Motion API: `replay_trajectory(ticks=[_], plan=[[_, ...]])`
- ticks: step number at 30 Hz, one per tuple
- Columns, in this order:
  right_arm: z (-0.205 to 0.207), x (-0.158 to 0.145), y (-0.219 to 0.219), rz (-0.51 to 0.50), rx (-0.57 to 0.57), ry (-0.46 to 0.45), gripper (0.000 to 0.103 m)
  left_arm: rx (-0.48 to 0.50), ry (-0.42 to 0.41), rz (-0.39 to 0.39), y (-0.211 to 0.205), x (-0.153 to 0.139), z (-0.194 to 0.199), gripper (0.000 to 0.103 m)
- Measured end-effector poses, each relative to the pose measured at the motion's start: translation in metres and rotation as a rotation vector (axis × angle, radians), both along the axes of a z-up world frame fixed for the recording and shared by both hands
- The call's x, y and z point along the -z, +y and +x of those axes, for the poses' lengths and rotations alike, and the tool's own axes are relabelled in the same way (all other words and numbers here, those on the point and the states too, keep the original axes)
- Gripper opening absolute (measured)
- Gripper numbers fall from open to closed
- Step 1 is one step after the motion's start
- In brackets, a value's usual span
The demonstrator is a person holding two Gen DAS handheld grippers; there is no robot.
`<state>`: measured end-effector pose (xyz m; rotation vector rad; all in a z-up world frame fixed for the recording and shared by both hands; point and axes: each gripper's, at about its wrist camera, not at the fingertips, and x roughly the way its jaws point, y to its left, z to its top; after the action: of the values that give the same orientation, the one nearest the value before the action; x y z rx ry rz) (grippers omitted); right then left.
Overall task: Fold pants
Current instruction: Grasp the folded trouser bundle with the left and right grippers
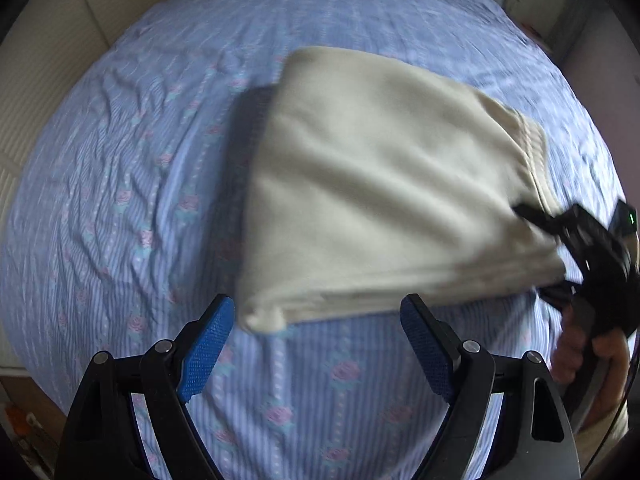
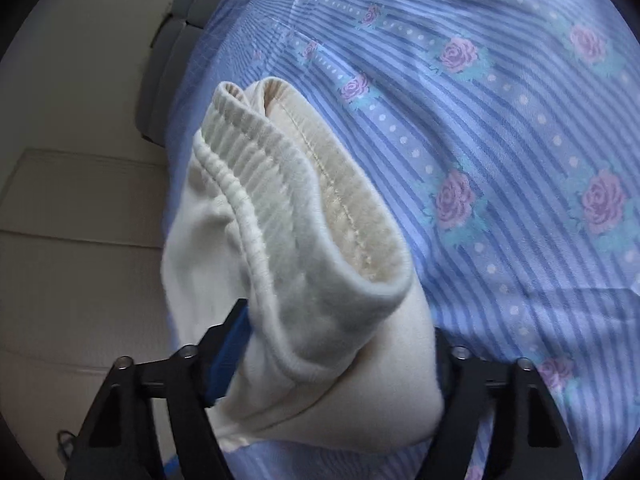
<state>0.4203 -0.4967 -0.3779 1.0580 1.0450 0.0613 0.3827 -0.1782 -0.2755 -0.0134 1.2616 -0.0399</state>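
While right tool pinches folded cream pants near ribbed waistband, lifting that end off bed sheet, my left tool hangs wide, empty, ready for near corner.

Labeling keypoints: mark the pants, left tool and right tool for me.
pants [image 1: 360,184]: left wrist view, middle of the folded cream panel.
left tool [image 1: 318,320]: left wrist view, open gap midway between blue fingertips.
right tool [image 2: 340,320]: right wrist view, between fingertips, gripping the waistband end.
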Motion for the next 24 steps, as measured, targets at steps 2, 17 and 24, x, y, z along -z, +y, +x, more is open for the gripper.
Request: replay_trajectory(ticks=[2, 17, 24], plan=[[0.004, -0.005, 0.002, -0.017, 0.000, 0.028, 0.062, -0.017, 0.004, -0.039, 0.012, -0.001, 0.010, 0.085], [0.042, -0.043, 0.060, -0.365, -0.066, 0.147, 0.056, 0.086, 0.013, -0.358, 0.076, 0.018, 0.139, 0.084], [0.052, -0.039, 0.084, -0.408, -0.039, 0.166, 0.058, 0.274, 0.093, -0.453, 0.053, 0.058, 0.187, 0.073]])
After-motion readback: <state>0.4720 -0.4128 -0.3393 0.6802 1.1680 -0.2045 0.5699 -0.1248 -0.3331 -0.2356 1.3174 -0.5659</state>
